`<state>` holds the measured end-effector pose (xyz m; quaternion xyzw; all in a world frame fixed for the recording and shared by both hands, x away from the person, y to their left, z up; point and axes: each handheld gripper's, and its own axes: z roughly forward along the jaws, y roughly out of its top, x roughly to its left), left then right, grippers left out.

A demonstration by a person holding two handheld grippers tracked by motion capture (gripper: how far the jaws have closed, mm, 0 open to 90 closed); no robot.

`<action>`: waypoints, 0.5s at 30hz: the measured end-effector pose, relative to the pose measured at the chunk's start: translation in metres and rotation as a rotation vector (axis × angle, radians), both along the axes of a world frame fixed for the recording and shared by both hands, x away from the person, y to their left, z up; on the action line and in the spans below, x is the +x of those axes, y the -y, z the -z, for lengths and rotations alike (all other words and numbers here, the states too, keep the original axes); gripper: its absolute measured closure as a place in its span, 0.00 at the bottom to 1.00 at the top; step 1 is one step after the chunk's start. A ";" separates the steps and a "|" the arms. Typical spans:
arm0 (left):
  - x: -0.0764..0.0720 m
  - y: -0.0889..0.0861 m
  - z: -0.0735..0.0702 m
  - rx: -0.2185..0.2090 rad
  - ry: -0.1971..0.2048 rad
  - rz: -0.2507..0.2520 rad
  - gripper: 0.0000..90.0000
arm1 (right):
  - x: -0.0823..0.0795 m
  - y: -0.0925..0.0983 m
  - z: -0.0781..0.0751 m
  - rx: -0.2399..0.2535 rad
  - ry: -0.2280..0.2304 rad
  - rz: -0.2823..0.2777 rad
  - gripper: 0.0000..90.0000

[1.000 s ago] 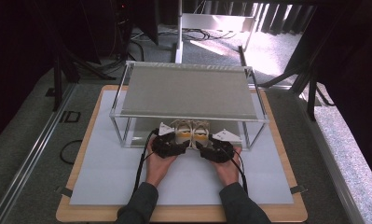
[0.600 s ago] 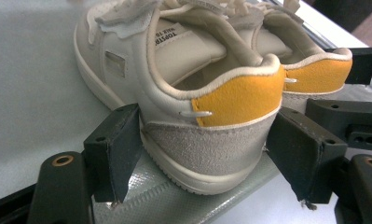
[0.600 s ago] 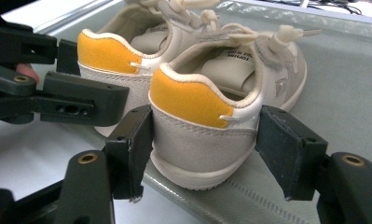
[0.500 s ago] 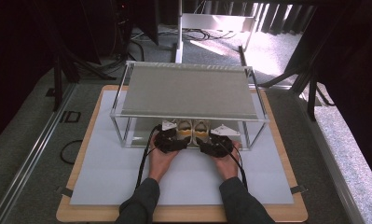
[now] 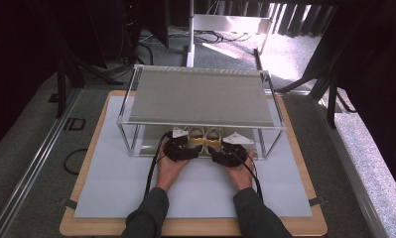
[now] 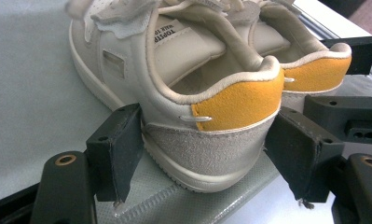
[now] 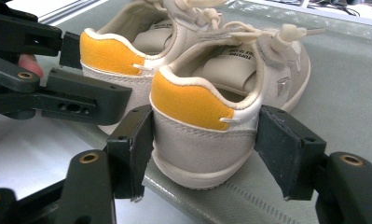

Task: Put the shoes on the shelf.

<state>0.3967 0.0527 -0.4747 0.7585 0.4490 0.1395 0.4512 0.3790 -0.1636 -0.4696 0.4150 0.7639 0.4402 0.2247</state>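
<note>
Item: pair of cream shoes, yellow heel tabs, on the lower shelf (image 5: 146,148) of the rack, frame centre. My left gripper (image 6: 204,154) clasps the left shoe (image 6: 193,93) heel; my right gripper (image 7: 204,149) clasps the right shoe (image 7: 221,98) heel.

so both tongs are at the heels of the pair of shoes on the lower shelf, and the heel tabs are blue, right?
Not quite: the heel tabs are yellow-orange, not blue, as both gripper views show. The rest holds: the left tongs straddle the heel of the left shoe and the right tongs that of the right shoe, both on the lower shelf.
</note>
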 end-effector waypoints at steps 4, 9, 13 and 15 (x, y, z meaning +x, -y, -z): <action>-0.002 0.001 0.001 0.002 0.003 -0.026 0.28 | -0.001 -0.001 0.000 -0.009 -0.003 0.017 0.39; -0.007 -0.004 0.000 -0.012 -0.015 -0.053 0.23 | -0.007 -0.002 -0.003 -0.021 0.008 0.014 0.36; -0.015 -0.012 -0.002 -0.025 -0.005 -0.063 0.23 | -0.016 0.002 -0.008 -0.010 0.020 0.012 0.36; -0.022 -0.018 -0.005 -0.032 0.018 -0.071 0.23 | -0.022 0.005 -0.011 -0.013 0.035 0.008 0.36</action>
